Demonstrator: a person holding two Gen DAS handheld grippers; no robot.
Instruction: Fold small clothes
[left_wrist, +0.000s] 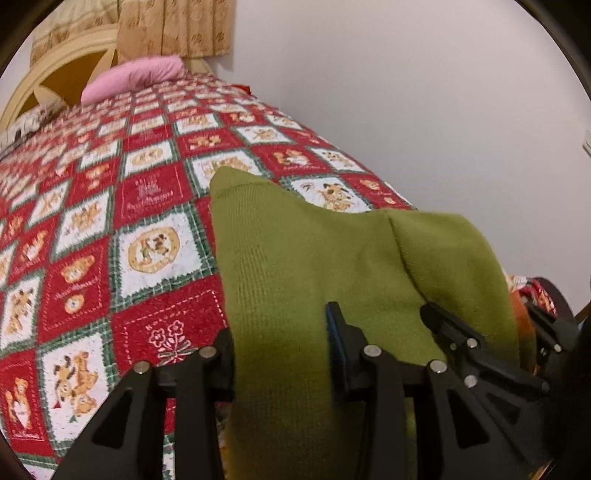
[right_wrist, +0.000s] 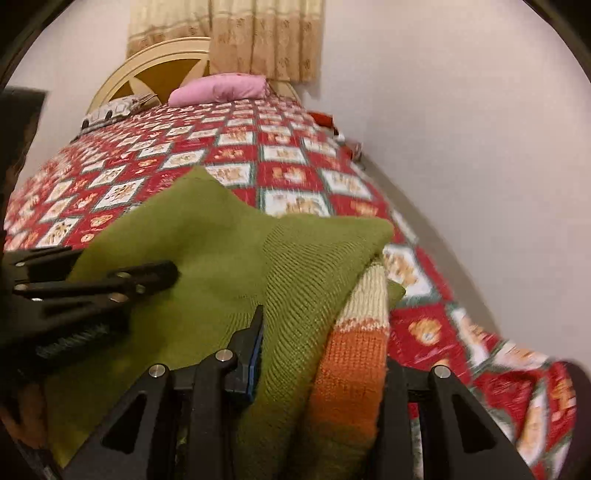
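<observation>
Across the patchwork bedspread (left_wrist: 92, 236) we held a green knitted garment (left_wrist: 295, 266), our two tongs side by side over the near end of the bed. On the left we saw the quilt's red and white squares with bears and flowers, running up to a pink pillow (left_wrist: 136, 75) and a cream headboard (left_wrist: 55, 74) under tan curtains (left_wrist: 173, 26).

Next came our left gripper (left_wrist: 280, 350). Its jaws stood at a middling width with the green knit hanging straight down between them. The blue-padded finger (left_wrist: 338, 350) lay against the cloth on one side; the other finger was hidden behind the fabric, so we could not tell whether the pads truly pinched it.

Further right, our right gripper (right_wrist: 321, 350) had its jaws at a narrower, moderate gap, packed with bunched knit: a green ribbed fold and an orange-and-cream striped part (right_wrist: 351, 354) of the same bundle. The blue pad pressed into the green fold, and the wool filled the space up to the opposite finger.

From that view the garment (right_wrist: 207, 236) sagged between both tongs, its far edge peaking above the bedspread (right_wrist: 288, 173). A plain white wall (right_wrist: 461, 129) closed the right side.
</observation>
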